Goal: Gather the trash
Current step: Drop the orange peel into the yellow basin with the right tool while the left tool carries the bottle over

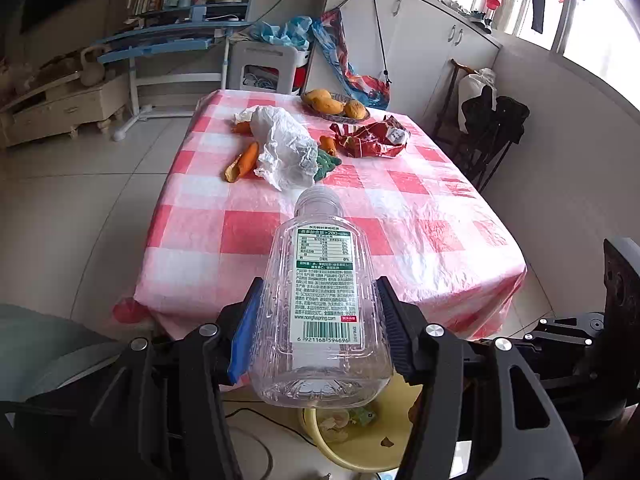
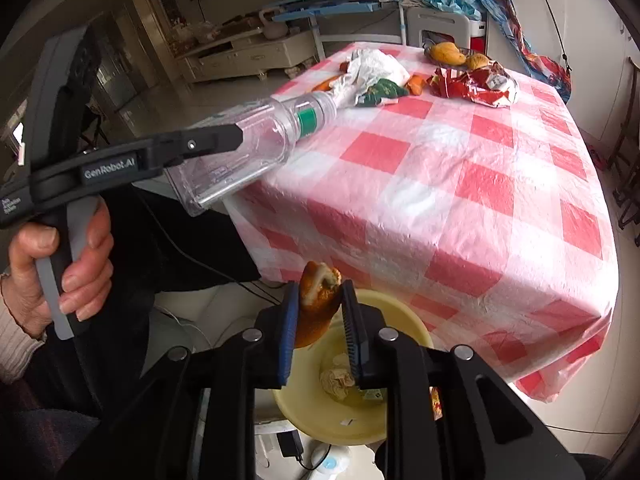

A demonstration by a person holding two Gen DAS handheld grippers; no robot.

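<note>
The empty clear plastic bottle sits clamped sideways in the left gripper, above the yellow basin on the floor. The right gripper pinches a browned fruit peel over that same basin, which already holds crumpled tissue. On the pink checked tablecloth beyond lie a white plastic bag, carrots and a red snack wrapper.
</note>
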